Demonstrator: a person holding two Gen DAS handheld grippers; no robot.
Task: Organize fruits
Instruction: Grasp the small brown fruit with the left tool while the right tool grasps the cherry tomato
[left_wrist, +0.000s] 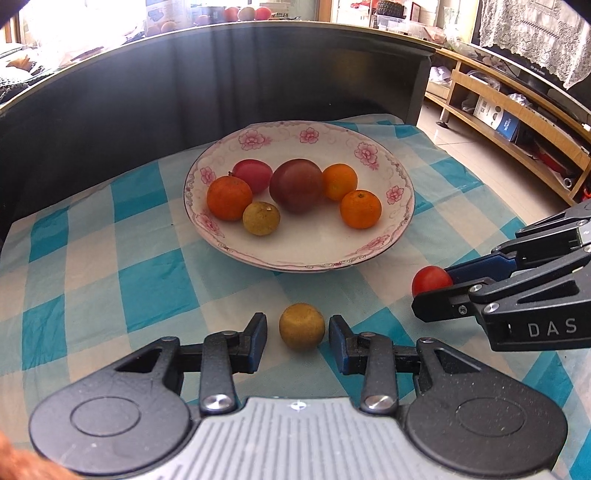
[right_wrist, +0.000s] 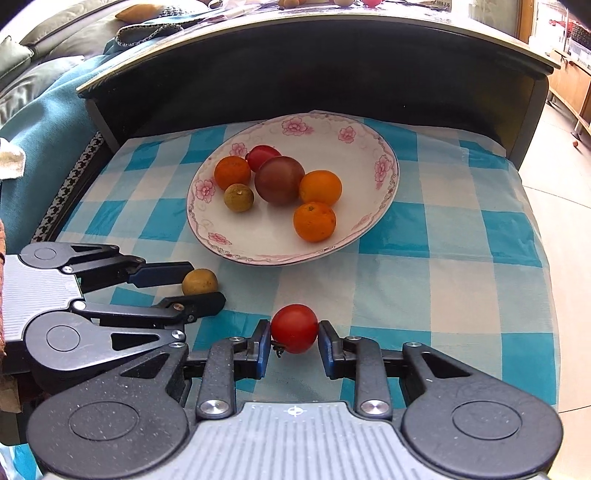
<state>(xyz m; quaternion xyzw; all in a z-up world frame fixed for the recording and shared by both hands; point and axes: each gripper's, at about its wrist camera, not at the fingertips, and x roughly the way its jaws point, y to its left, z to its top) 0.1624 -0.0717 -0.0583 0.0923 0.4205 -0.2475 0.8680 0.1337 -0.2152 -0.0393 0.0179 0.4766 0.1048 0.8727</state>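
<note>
A white plate with pink flowers sits mid-cloth and holds three oranges, a dark red plum, a pinkish-red fruit and a yellow-brown fruit. Nearer on the cloth lies a second yellow-brown fruit. My left gripper stands open around it, with a small gap on each side. To its right is a red tomato, low over the cloth. My right gripper is shut on it, both pads touching.
A blue-and-white checked cloth covers the low surface. A dark curved wall rises behind the plate. The cloth's right edge drops to a tiled floor; wooden shelves stand beyond. A teal cushion lies at the left.
</note>
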